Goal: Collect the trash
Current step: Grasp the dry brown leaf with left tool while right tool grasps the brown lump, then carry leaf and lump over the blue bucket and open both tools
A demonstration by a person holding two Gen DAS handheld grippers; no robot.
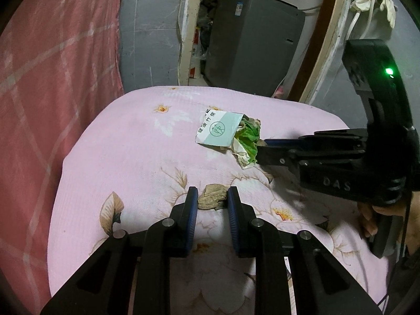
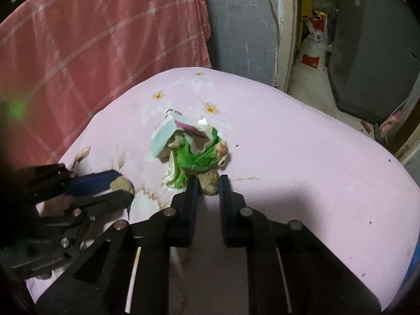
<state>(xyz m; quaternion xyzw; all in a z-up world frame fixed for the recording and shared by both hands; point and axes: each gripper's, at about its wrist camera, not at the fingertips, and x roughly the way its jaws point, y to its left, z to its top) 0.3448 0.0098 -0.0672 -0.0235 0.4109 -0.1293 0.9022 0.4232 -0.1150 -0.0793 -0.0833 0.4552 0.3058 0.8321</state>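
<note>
A pink flowered sheet (image 1: pixel 136 157) covers a padded surface. On it lies a trash heap: a white and pale green carton (image 1: pixel 219 129) with crumpled green and white wrappers (image 1: pixel 248 141); it also shows in the right wrist view (image 2: pixel 194 149). My left gripper (image 1: pixel 210 197) has its jaws around a crumpled brown paper wad (image 1: pixel 211 197), which also shows in the right wrist view (image 2: pixel 122 183). My right gripper (image 2: pixel 208 183) has its jaws closed on a brown lump (image 2: pixel 208 182) at the near edge of the heap, and reaches in from the right in the left wrist view (image 1: pixel 262 149).
A red checked cloth (image 1: pixel 52 92) hangs on the left. Behind the sheet stand a grey wall (image 1: pixel 149 26), a door frame (image 1: pixel 190 26) and a dark grey appliance (image 1: pixel 252 44). A red and white sack (image 2: pixel 313 44) stands in the doorway.
</note>
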